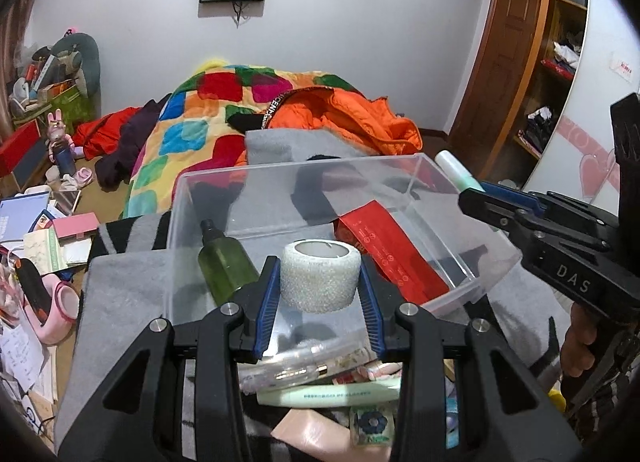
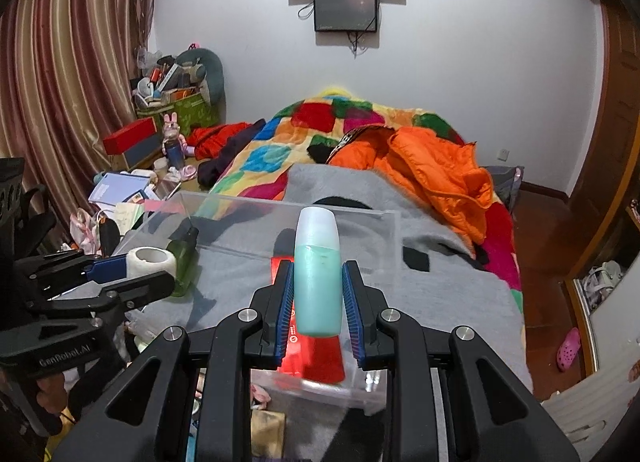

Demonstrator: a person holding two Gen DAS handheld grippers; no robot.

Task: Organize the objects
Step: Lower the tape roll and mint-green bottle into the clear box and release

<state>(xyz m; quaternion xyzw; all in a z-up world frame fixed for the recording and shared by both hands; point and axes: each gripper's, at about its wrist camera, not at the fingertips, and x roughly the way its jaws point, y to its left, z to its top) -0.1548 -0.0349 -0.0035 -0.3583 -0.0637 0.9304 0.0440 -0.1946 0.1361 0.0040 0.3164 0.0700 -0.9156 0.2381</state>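
Clear plastic bin (image 1: 460, 182) sits on a grey blanket (image 1: 120, 294) over the bed, holding a green spray bottle (image 1: 224, 262) by its left wall and a red box (image 1: 392, 250) toward its right side. Left gripper (image 1: 320, 290) is clamped on a white tape roll (image 1: 320, 274) above the bin's near edge. Right gripper (image 2: 318, 294) is clamped on a teal bottle (image 2: 318, 282), cap pointing away — over the red box.

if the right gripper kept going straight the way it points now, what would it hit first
Probably the red box lying in the clear bin, which sits below and ahead of the right gripper and its teal bottle; depth is unclear.
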